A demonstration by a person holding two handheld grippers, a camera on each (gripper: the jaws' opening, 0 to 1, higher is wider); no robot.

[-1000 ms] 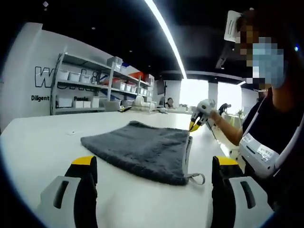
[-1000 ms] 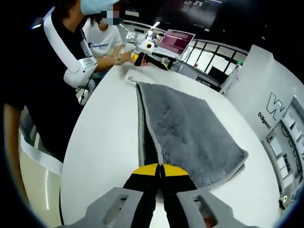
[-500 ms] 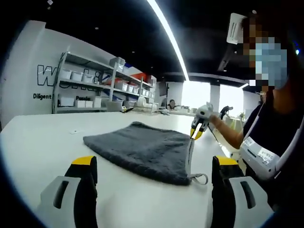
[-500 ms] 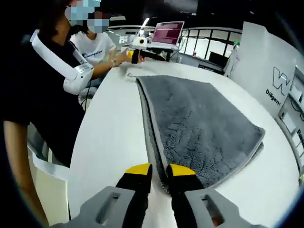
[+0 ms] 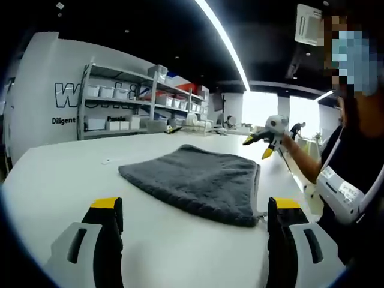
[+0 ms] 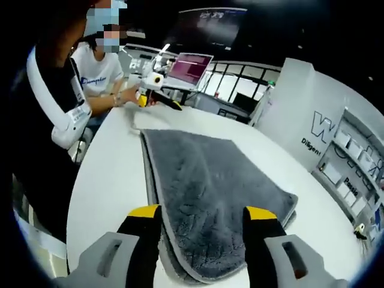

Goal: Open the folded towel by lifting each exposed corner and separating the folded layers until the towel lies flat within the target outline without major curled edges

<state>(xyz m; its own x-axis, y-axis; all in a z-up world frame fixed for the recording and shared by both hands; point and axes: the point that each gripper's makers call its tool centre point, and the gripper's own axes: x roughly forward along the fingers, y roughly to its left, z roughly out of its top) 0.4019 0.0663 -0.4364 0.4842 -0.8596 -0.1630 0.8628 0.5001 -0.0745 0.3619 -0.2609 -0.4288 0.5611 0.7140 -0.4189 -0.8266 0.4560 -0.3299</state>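
I work at a white table (image 5: 54, 180) beneath a long ceiling light strip (image 5: 225, 39); metal shelves (image 5: 129, 108) of bins line the lettered white wall (image 5: 36, 90) (an open laptop (image 6: 189, 65) behind), bright windows (image 5: 258, 108) beyond

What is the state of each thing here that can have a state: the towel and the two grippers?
towel: still folded in layers, lying on the white table, not held.
right gripper: open, jaws wide apart over the towel's near edge.
left gripper: open, jaws apart, short of the towel.
laptop: lid open, screen lit.
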